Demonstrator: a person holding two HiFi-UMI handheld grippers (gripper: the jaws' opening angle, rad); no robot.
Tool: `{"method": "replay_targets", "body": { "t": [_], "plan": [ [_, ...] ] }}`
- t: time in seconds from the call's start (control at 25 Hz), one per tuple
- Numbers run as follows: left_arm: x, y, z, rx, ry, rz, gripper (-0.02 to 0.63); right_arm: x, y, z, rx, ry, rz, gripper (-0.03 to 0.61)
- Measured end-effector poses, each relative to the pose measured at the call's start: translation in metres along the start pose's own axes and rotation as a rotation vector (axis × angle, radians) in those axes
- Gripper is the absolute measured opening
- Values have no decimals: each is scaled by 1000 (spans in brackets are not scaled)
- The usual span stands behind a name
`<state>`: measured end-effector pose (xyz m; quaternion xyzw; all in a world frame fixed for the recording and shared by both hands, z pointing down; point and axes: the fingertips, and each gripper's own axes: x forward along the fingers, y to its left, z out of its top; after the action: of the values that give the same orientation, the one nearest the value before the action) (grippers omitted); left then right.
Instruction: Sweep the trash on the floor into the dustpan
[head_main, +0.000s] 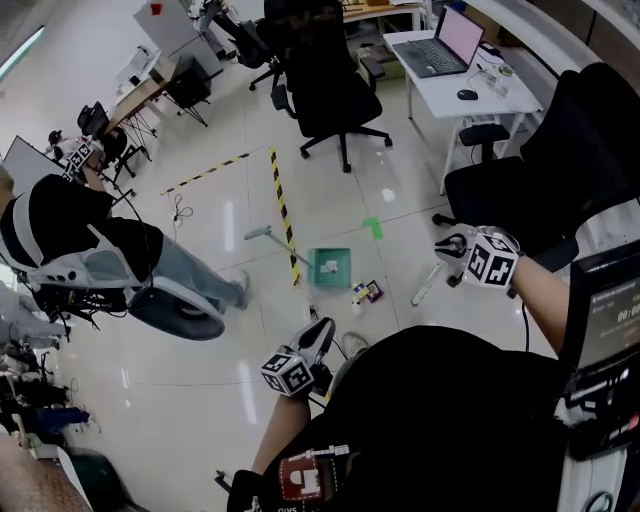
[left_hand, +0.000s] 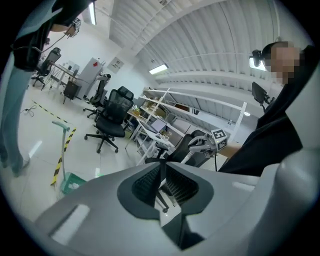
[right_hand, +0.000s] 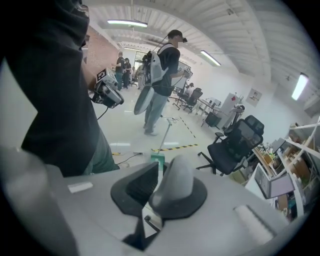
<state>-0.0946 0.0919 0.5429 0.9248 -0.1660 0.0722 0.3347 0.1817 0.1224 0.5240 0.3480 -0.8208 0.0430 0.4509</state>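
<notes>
A green dustpan lies on the white floor with a pale scrap inside, its long handle reaching up-left. Small trash items lie just right of it. My right gripper is shut on a white broom stick that slants down toward the trash. In the right gripper view the dustpan shows just beyond that gripper. My left gripper hovers near my body, below the dustpan, jaws a narrow gap apart and empty. The left gripper view shows the dustpan beyond that gripper.
A person in black stands left of the dustpan. Yellow-black tape runs along the floor beside it. A black office chair stands behind, a white desk with a laptop at back right, another black chair close right.
</notes>
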Motion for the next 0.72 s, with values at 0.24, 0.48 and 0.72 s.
{"method": "replay_targets", "body": {
  "t": [0.24, 0.48, 0.72],
  "plan": [
    [-2, -110, -78, -84, -12, 46, 34, -53, 74, -52, -53, -39, 69, 25],
    [-28, -148, -85, -59, -14, 109, 34, -79, 125, -76, -42, -48, 137, 25],
    [-45, -151, -77, -17, -48, 116, 34, -81, 168, -89, -18, -41, 163, 25]
  ]
}}
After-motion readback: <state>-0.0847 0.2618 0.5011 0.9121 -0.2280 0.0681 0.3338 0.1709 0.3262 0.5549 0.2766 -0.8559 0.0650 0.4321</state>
